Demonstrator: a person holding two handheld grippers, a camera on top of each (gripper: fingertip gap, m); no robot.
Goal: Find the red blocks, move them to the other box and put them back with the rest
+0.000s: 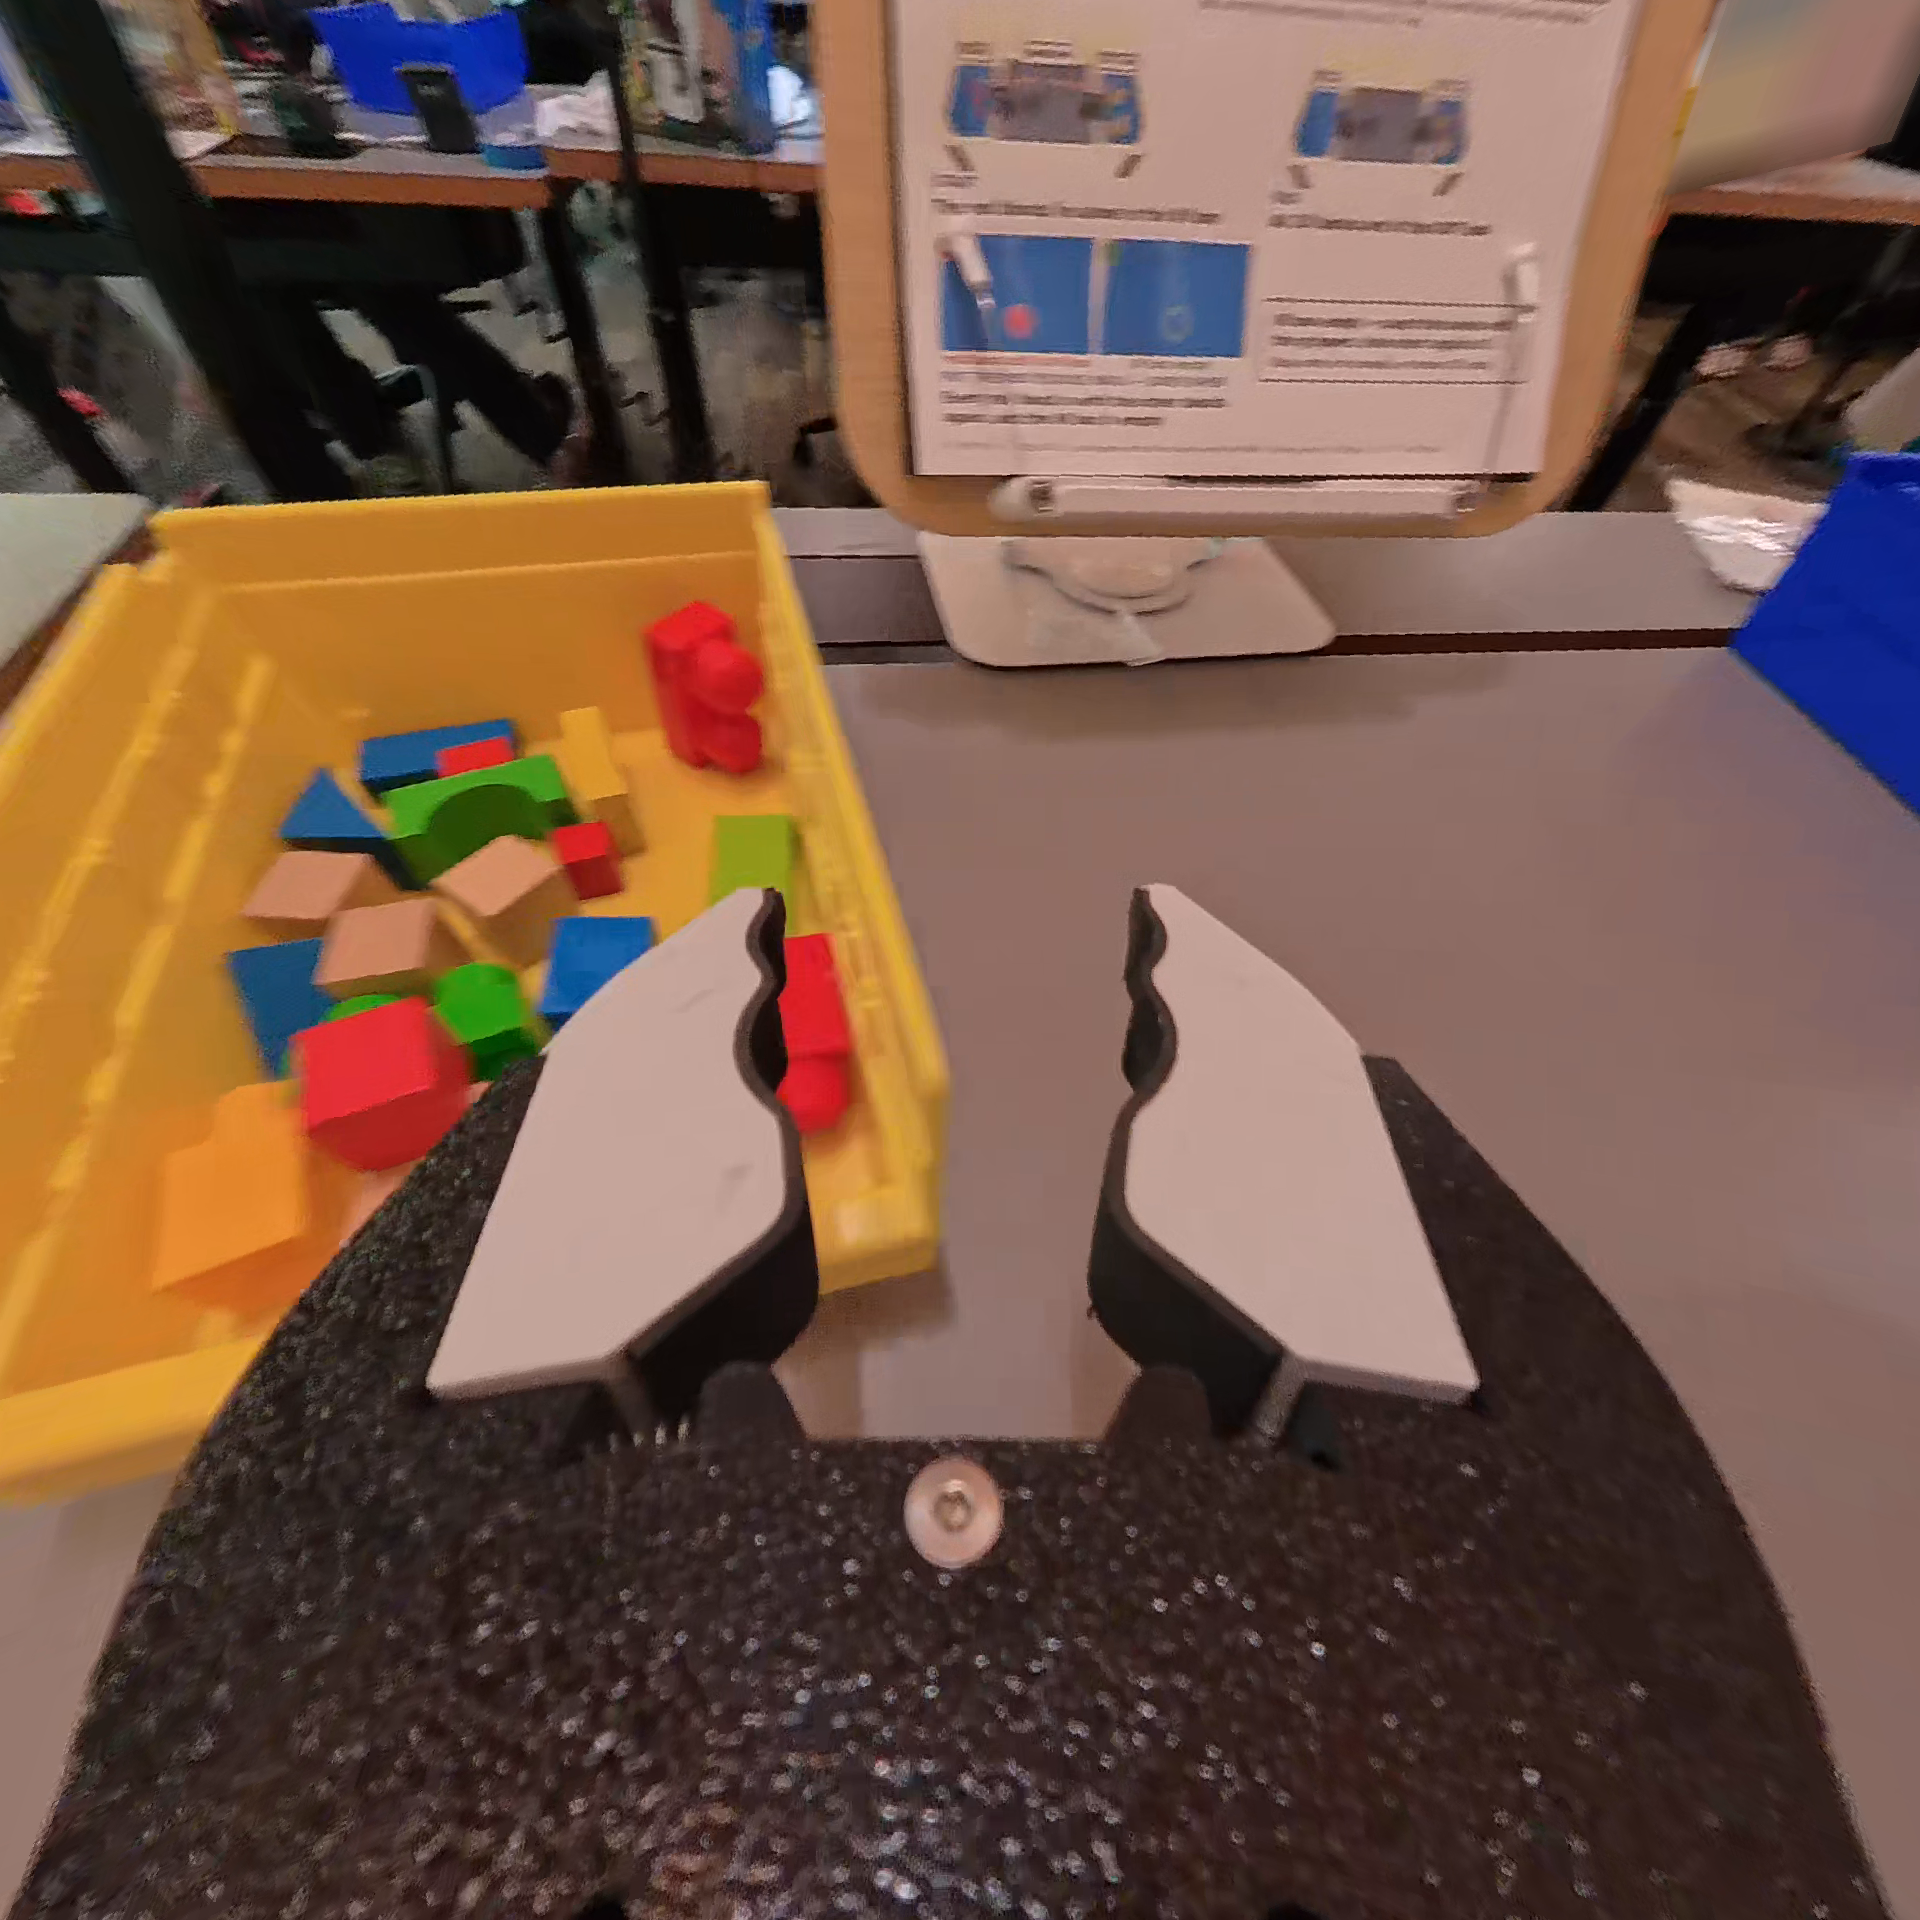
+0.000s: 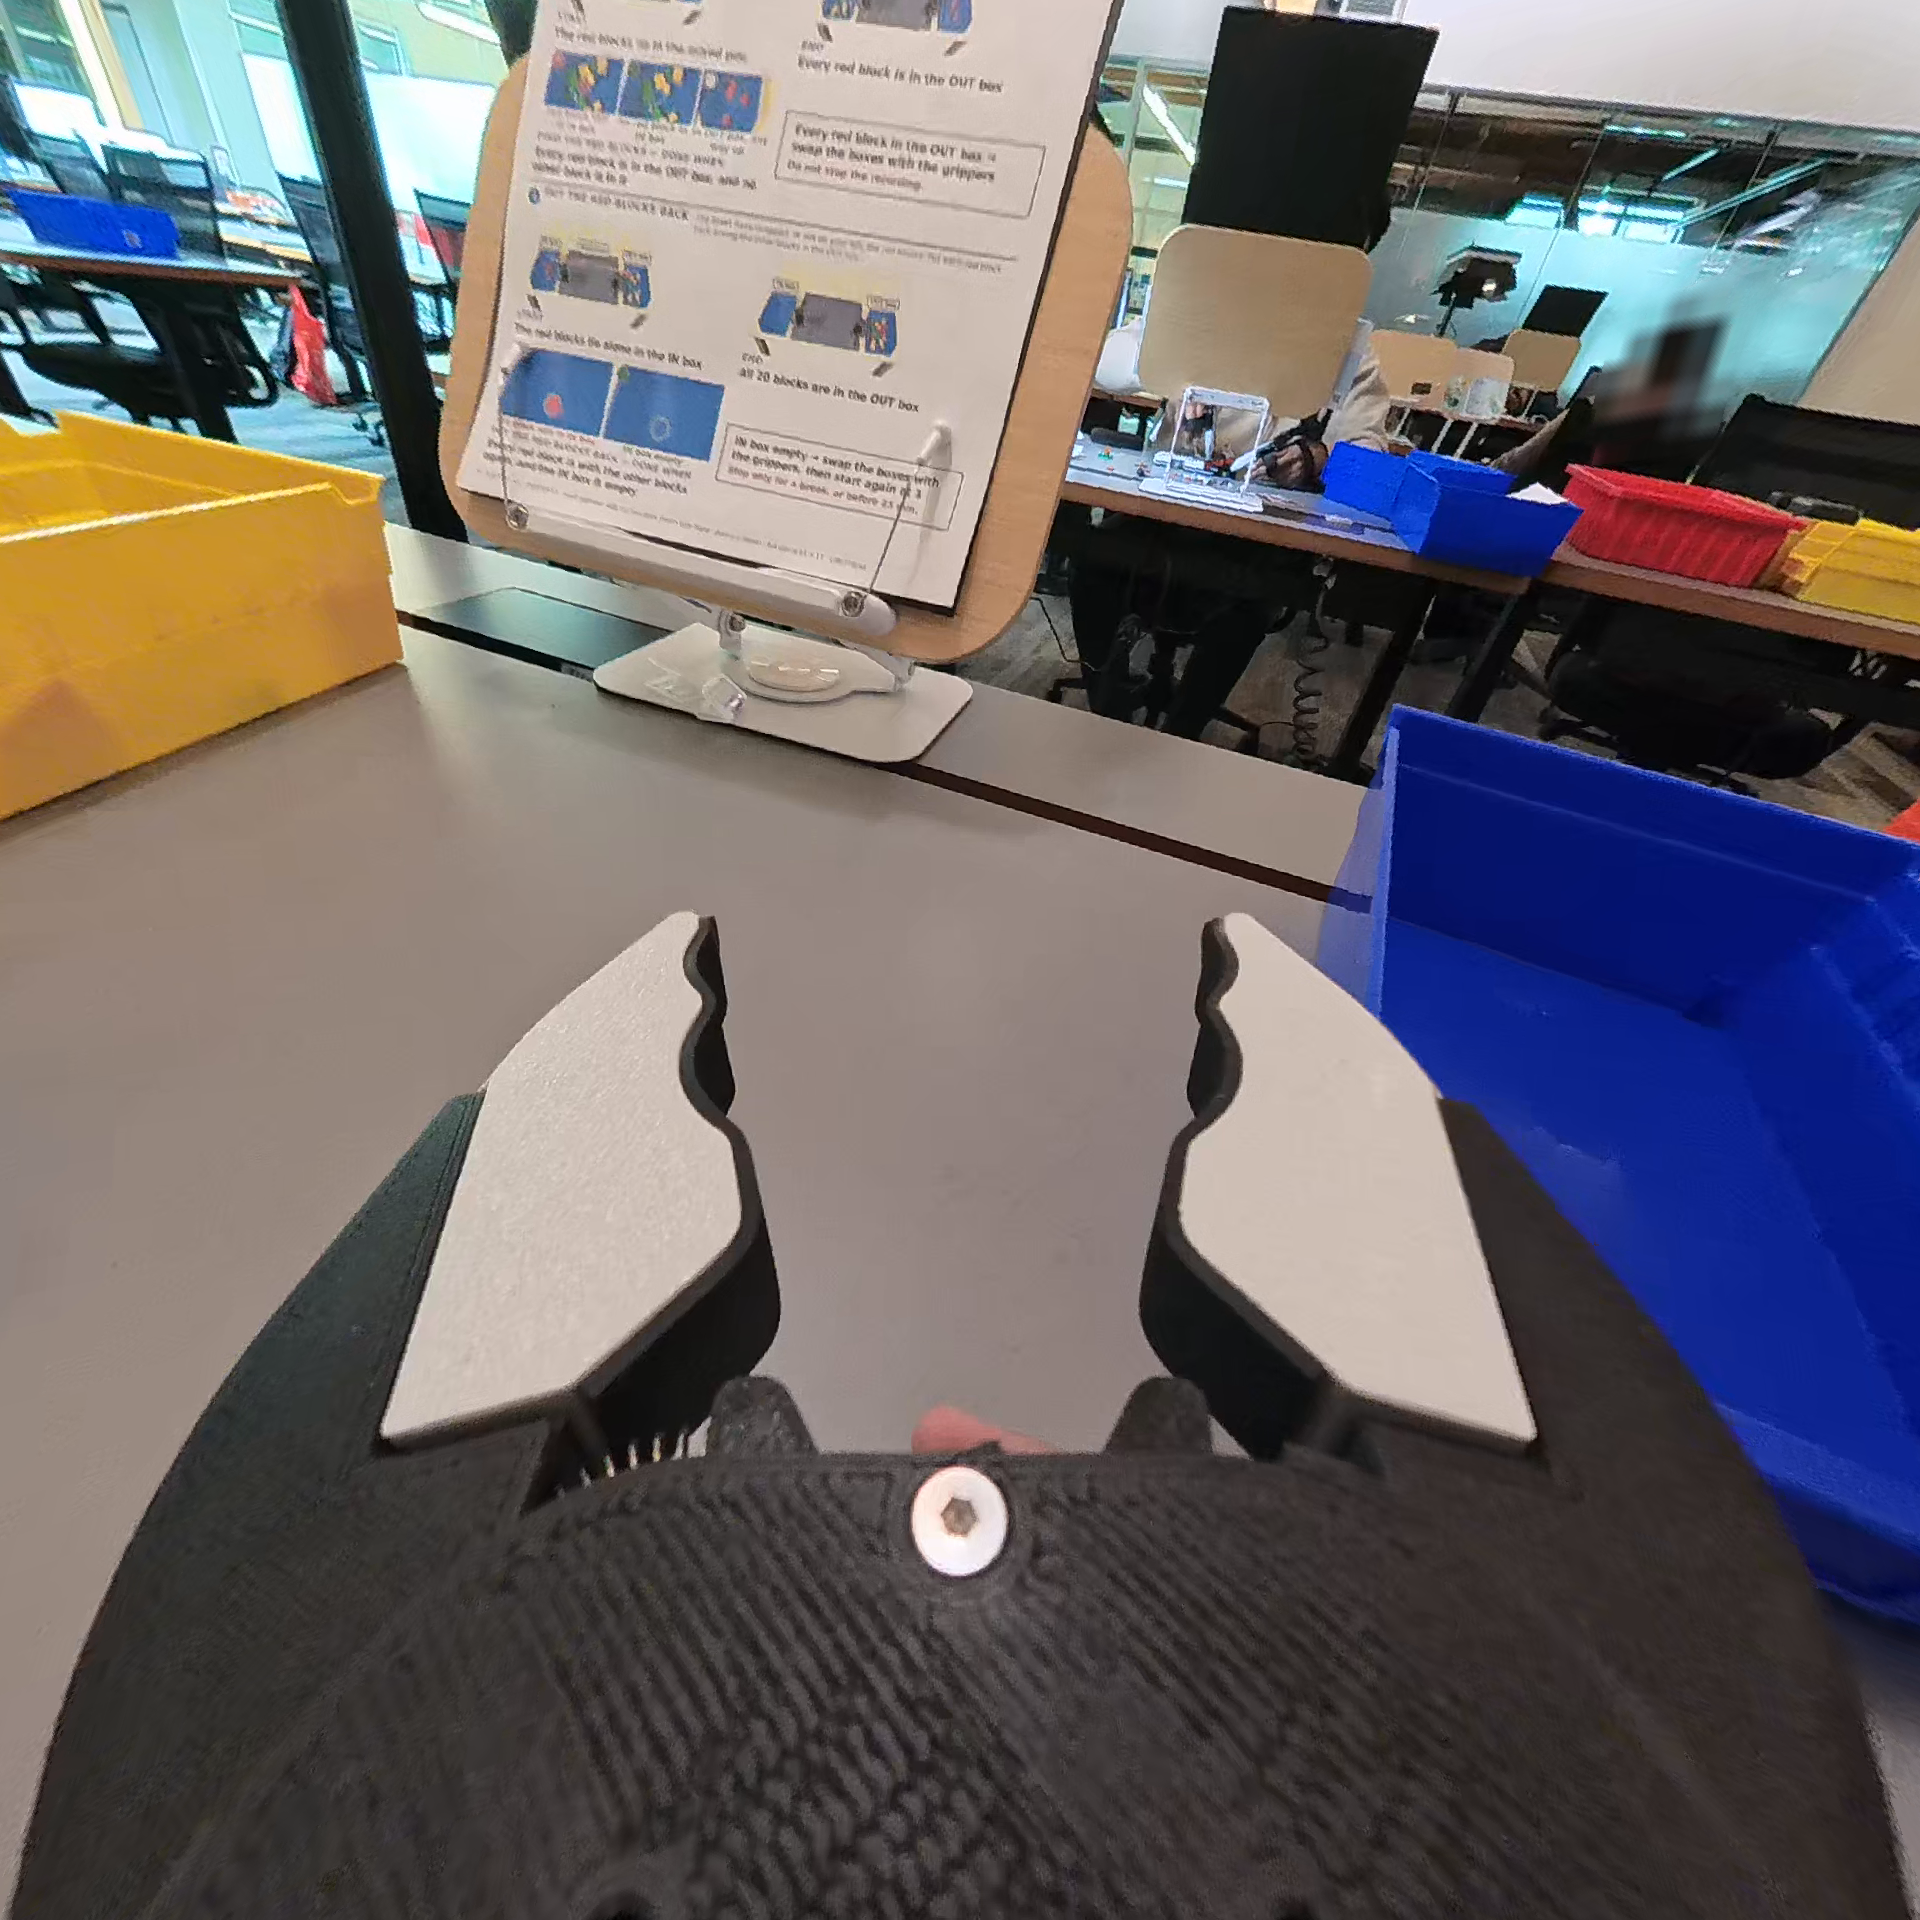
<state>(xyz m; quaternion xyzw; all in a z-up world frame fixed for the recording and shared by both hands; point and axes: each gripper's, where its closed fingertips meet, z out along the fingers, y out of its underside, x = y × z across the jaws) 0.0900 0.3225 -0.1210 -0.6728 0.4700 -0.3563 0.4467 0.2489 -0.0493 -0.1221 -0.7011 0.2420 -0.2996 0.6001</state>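
In the left wrist view a yellow box point(image 1: 873, 894) at the left holds several coloured blocks. Red blocks lie among them: a tall red piece point(image 1: 707, 686) at the far right corner, a small red cube point(image 1: 588, 858), a big red block point(image 1: 376, 1075) near the front, and a red block point(image 1: 816, 1023) against the right wall. My left gripper point(image 1: 951, 914) is open and empty, above the box's right wall and the grey table. In the right wrist view my right gripper point(image 2: 956, 935) is open and empty above the table. The blue box point(image 2: 1621, 935) stands to its right; the inside that shows is bare.
A paper sheet on a wooden stand point(image 2: 769, 312) with a white base point(image 2: 790, 696) stands at the table's back middle. The yellow box point(image 2: 187, 582) shows at the left of the right wrist view. The blue box's corner point(image 1: 1839, 634) shows at the right of the left wrist view.
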